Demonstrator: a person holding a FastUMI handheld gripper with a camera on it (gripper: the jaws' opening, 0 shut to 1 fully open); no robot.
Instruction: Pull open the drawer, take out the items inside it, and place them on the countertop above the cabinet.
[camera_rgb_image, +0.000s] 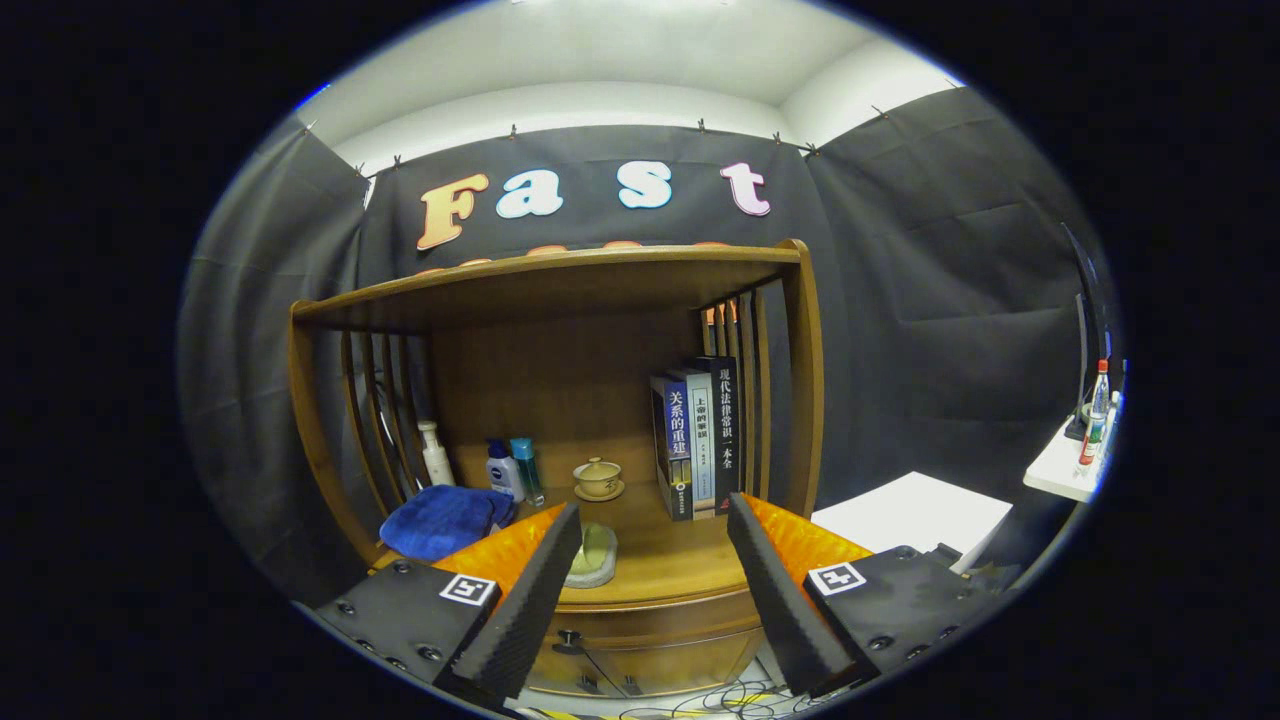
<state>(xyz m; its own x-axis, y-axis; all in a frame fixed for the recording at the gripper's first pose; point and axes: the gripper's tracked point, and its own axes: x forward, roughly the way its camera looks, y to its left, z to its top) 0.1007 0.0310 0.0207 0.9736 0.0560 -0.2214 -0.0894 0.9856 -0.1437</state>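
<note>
Released, the hand-held gripper (655, 520) spreads wide before the wooden cabinet's countertop (680, 570) and closed drawer (650, 625).

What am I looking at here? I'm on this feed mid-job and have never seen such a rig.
The camera rides on a hand-held gripper and looks forward along its two fingers, the ridged wedges low in the view. They are spread wide and hold nothing. Ahead is a wooden cabinet with an open shelf over its countertop. On it lie a blue cloth, a white pump bottle, two small bottles, a lidded cup on a saucer, standing books and a pale dish beside one finger. Below, between the fingers, is the drawer with its knob; it looks closed.
</note>
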